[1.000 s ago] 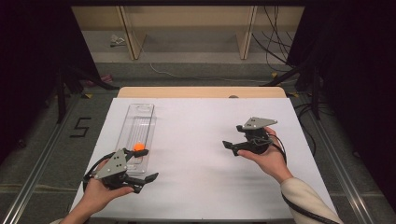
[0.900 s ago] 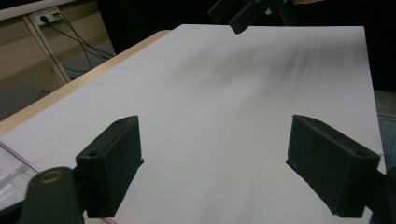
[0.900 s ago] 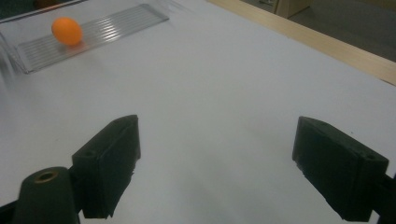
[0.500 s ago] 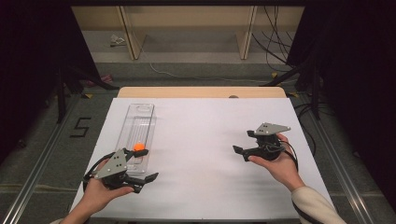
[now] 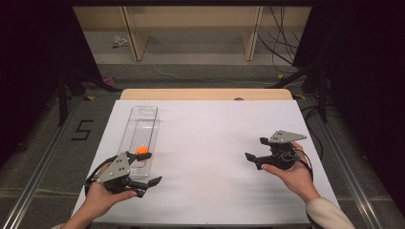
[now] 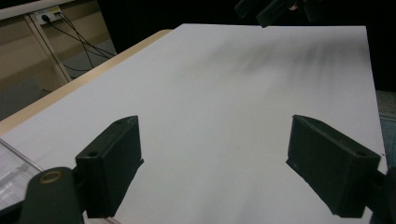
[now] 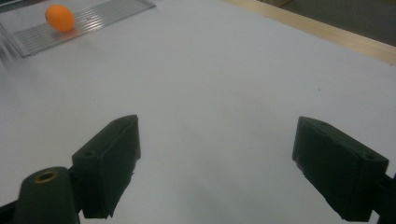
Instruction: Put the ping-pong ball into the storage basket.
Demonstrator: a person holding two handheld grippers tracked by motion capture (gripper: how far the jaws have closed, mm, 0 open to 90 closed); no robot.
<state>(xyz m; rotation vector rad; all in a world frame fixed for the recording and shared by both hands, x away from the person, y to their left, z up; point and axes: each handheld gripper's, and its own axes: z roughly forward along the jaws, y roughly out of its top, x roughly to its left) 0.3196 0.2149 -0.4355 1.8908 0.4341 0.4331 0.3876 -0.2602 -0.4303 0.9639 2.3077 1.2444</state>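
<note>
Resting in a clear plastic tray on the left part of the white table, the orange ball sits near the tray's near end, just beyond the left gripper, which a hand holds low over the table edge. The left gripper's jaws stand wide apart with nothing between them, as the left gripper view shows over bare white surface. The right gripper hovers well apart on the right side of the table, its jaws likewise spread wide and empty; in the right gripper view the ball lies far off on the tray's ribbed floor. The ball looks small, smooth and round, probably very light and hollow, so it is likely to roll or skid away at a glancing touch and to pop out of a hard squeeze. The ribs may steady it a little. A sensible hold would be across its widest part, with the jaws level on opposite sides and closed gently, approaching from above so that the tray walls do not block the jaws.
</note>
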